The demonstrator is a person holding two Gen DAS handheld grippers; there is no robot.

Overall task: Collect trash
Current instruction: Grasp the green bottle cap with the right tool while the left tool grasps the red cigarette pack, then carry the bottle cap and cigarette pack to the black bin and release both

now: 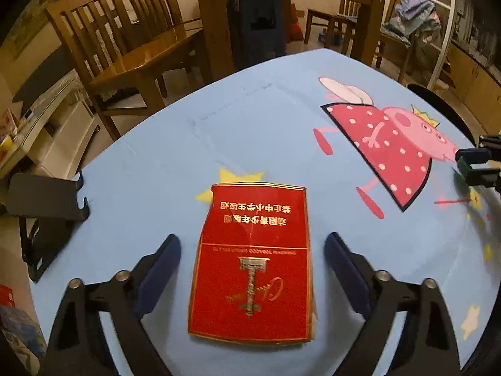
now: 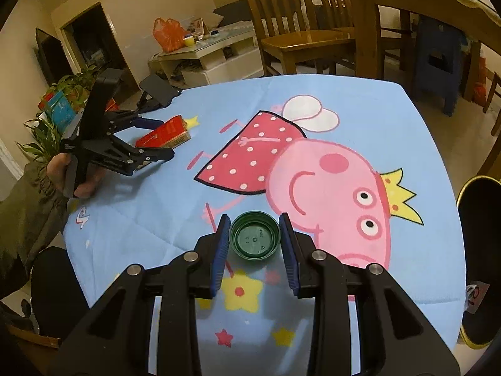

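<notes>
A flat red cigarette pack lies on the blue cartoon tablecloth. My left gripper straddles it, open, with a gap between each blue pad and the pack's sides. In the right wrist view the same pack sits at the table's far left, with a hand holding the left gripper over it. My right gripper is shut on a green bottle cap, hollow side facing the camera, above the pig print. The right gripper also shows at the right edge of the left wrist view.
A black phone stand sits on the table's left corner. A dark round container with a gold rim stands just off the table's right side. Wooden chairs and a dining table stand beyond the far edge.
</notes>
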